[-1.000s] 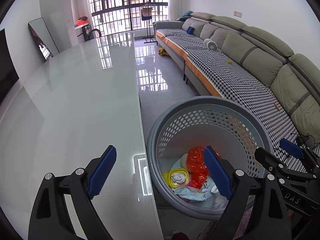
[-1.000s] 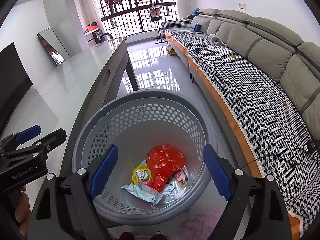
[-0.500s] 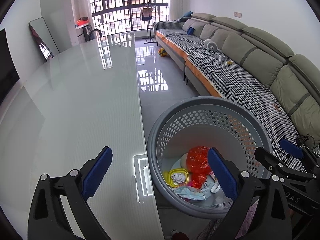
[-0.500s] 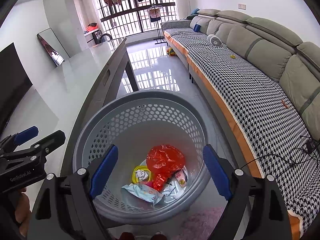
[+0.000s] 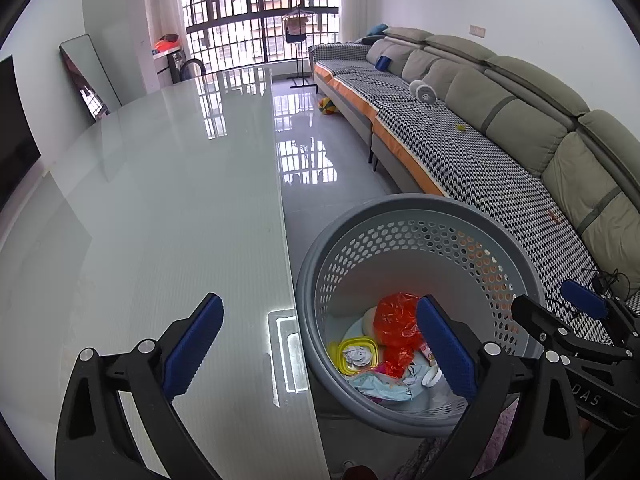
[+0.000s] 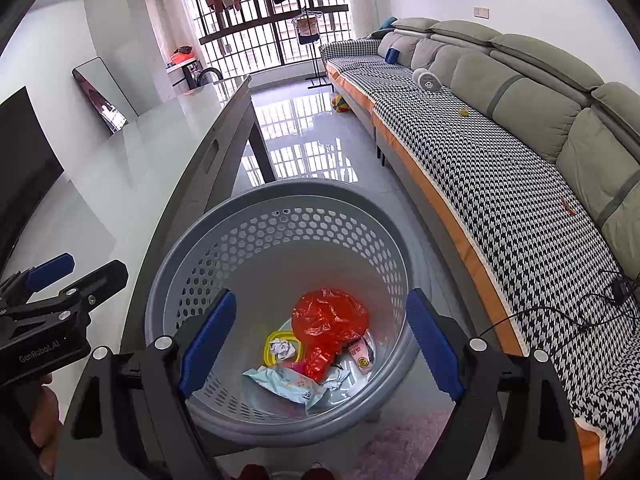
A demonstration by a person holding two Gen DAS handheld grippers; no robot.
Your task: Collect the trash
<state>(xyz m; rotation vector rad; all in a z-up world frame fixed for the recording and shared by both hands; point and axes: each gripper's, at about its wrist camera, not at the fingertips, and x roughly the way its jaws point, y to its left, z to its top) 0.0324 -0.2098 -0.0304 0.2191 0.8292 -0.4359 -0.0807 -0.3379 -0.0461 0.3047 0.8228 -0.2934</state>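
Observation:
A grey perforated trash basket point(image 5: 416, 208) point(image 6: 280, 196) stands on the floor beside the table. Inside it lie a red plastic bag point(image 5: 394, 318) point(image 6: 328, 318), a yellow-rimmed container with crumpled paper point(image 5: 357, 356) point(image 6: 282, 348) and a pale blue wrapper point(image 6: 282, 384). My left gripper point(image 5: 320, 350) is open and empty over the table's edge, at the basket's left rim. My right gripper point(image 6: 322, 340) is open and empty above the basket's mouth. Each gripper shows at the edge of the other's view.
A long glossy white table point(image 5: 152, 200) runs along the left. A grey sofa point(image 5: 500, 120) with a houndstooth cover runs along the right, with a black cable point(image 6: 560, 312) on it. Tiled floor point(image 5: 312, 152) lies between them. A pink rug point(image 6: 404, 440) lies under the basket.
My left gripper has drawn back slightly and stays open. The right gripper and the basket's contents look unchanged.

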